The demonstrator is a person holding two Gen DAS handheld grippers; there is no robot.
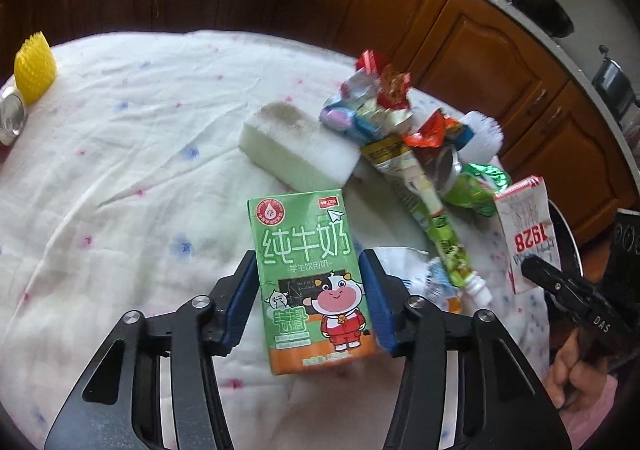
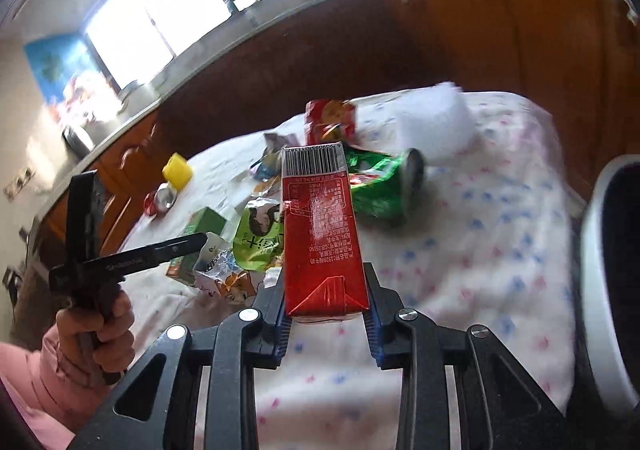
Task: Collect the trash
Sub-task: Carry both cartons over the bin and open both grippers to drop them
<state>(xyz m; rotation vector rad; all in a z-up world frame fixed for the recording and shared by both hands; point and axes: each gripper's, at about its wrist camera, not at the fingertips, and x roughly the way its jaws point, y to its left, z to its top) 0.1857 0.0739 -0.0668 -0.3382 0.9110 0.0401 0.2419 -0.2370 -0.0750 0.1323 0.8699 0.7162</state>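
My left gripper is shut on a green milk carton with a cartoon cow, held above the cloth-covered table. My right gripper is shut on a red milk carton, barcode end pointing away; it also shows in the left wrist view at the right. A pile of wrappers, a long green packet and a crushed green can lie on the table beyond both grippers.
A white sponge block lies mid-table. A yellow foam net and a silver can sit at the far left. A white roll stands at the back. A dark bin's white rim is at the right. Wooden cabinets stand behind.
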